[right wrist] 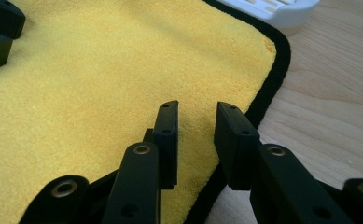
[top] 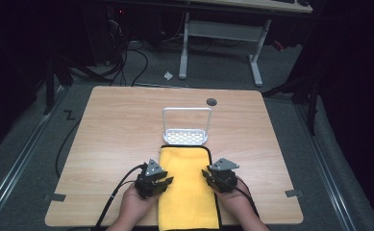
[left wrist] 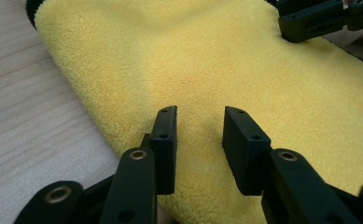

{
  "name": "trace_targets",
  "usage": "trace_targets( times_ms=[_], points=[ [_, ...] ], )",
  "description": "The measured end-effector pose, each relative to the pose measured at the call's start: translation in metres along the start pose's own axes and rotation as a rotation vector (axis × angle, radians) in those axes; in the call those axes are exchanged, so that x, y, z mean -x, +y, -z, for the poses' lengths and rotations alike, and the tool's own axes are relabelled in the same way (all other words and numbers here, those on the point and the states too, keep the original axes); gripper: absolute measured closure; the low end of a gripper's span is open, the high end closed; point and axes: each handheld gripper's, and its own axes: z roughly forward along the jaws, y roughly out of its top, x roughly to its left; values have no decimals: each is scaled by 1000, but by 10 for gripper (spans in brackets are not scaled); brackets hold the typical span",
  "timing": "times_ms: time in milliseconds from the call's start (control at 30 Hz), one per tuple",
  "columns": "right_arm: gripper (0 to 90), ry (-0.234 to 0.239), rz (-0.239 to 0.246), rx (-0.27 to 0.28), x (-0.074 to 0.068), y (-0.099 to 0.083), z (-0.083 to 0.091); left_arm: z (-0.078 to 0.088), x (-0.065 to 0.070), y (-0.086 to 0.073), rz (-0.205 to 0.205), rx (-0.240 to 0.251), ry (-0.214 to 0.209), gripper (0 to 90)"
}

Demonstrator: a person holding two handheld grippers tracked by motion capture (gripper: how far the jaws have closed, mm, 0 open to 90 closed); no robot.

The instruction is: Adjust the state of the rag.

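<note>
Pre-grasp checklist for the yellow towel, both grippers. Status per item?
1. Left gripper over the yellow towel's left edge: ok.
2. Right gripper over the black-trimmed right edge: ok.
3. Both sets of jaws parted, no cloth pinched: ok.
4. Pads touching the pile: cannot tell.
5. Towel flat on the table: ok.
6. White rack clear of the far hem: not ok, it sits right against it.

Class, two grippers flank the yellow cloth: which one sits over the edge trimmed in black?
The right gripper: a black border runs under its jaws on the yellow cloth. The left gripper sits over a plain folded edge.
</note>
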Motion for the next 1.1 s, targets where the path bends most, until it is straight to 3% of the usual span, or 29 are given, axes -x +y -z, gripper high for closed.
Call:
trace_targets(
  times_ms=[67,233,333,500,733,867,1100],
  points=[
    [690,13,6,-7,-3,-2,4,4,3,-3,6,-11,-15,655],
    [662,60,8,-3,-13,-16,20,15,17,-13,-30,-28,-28,644],
    [650,67,23,-7,-17,-19,24,17,18,-12,-26,-24,-25,641],
    [648,80,15,-6,-16,-18,22,21,3,-4,26,39,-18,601],
    [646,99,11,-3,-13,-18,21,21,-24,6,98,94,40,498],
    [646,100,12,-3,-13,-18,21,14,-33,11,122,82,60,420],
    [646,103,14,-1,-13,-17,20,-6,-48,21,189,71,77,368]
  ],
)
